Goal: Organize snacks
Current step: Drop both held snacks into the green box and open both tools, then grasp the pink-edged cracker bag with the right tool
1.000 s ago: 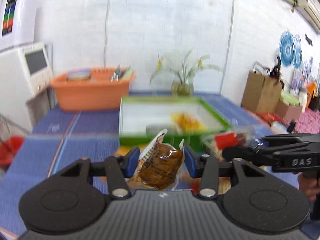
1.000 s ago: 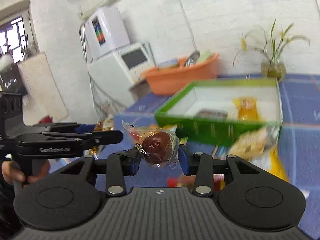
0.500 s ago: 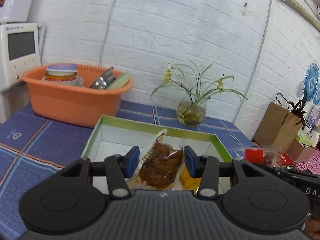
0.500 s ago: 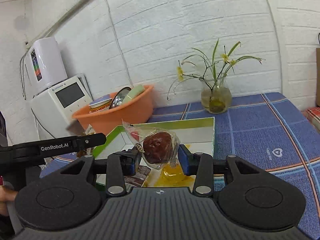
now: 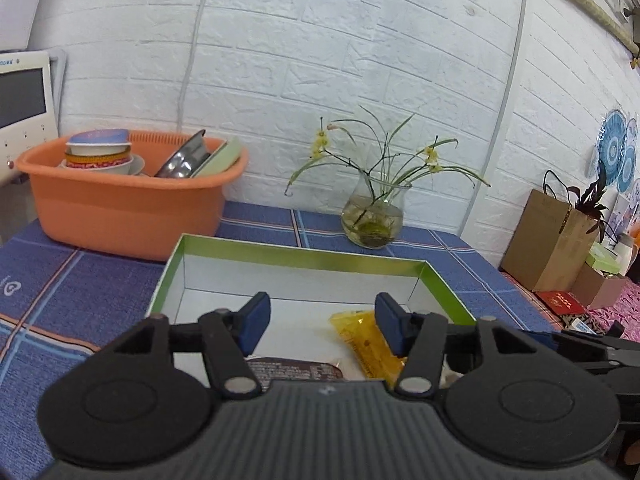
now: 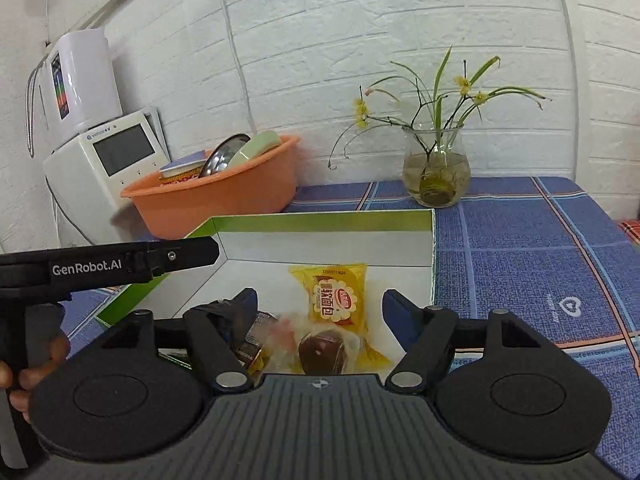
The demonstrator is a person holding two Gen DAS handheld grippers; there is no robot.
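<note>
— Both snacks have dropped: left gripper (image 5: 322,322) and right gripper (image 6: 320,314) hang spread, holding nothing.
— Where now?
— Inside the green box (image 6: 328,220): brown bun (image 6: 322,350) in clear wrap, touching the yellow bread packet (image 6: 334,296).

A green-rimmed white box (image 6: 433,240) sits on blue plaid cloth (image 6: 520,264) near an orange basin (image 6: 216,196).

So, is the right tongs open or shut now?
Open. The right tongs stand spread with nothing between them; the brown wrapped snack lies below in the green box.
</note>
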